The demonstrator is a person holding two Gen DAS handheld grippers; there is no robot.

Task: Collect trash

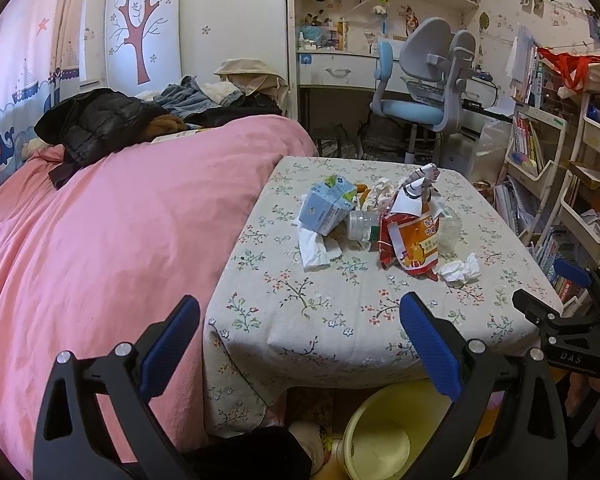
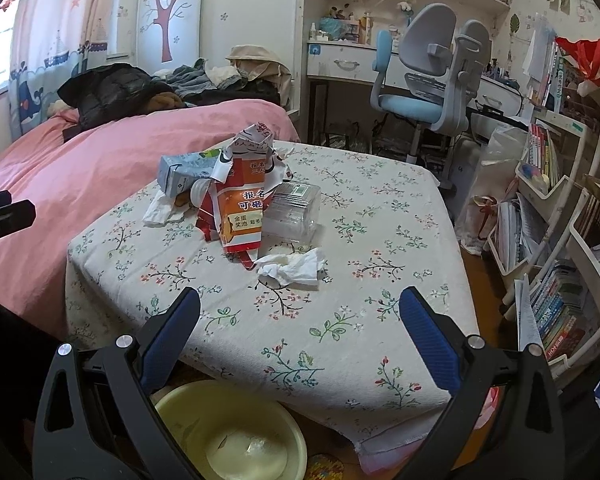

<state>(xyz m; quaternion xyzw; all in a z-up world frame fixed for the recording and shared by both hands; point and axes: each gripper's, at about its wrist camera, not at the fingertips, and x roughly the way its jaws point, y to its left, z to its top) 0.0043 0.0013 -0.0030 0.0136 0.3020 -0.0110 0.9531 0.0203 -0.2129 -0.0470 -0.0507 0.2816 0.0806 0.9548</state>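
A pile of trash lies on the floral-cloth table (image 1: 340, 320) (image 2: 340, 320): an orange-red snack bag (image 1: 414, 236) (image 2: 240, 216), a blue carton (image 1: 326, 208) (image 2: 180, 172), crumpled tissues (image 1: 460, 269) (image 2: 294, 266), a flat tissue (image 1: 314, 246), a small plastic bottle (image 1: 360, 224) and a clear plastic box (image 2: 294, 210). My left gripper (image 1: 300, 344) hovers open before the table's near-left corner. My right gripper (image 2: 300, 340) is open over the near edge, short of the crumpled tissue. A yellow basin (image 1: 384, 436) (image 2: 236, 436) sits on the floor below the table.
A bed with a pink cover (image 1: 100, 240) (image 2: 100, 148) and piled clothes adjoins the table's left side. A blue-grey desk chair (image 1: 428, 88) (image 2: 432, 80) and a desk stand behind. White racks of books (image 1: 540, 152) (image 2: 560, 240) crowd the right.
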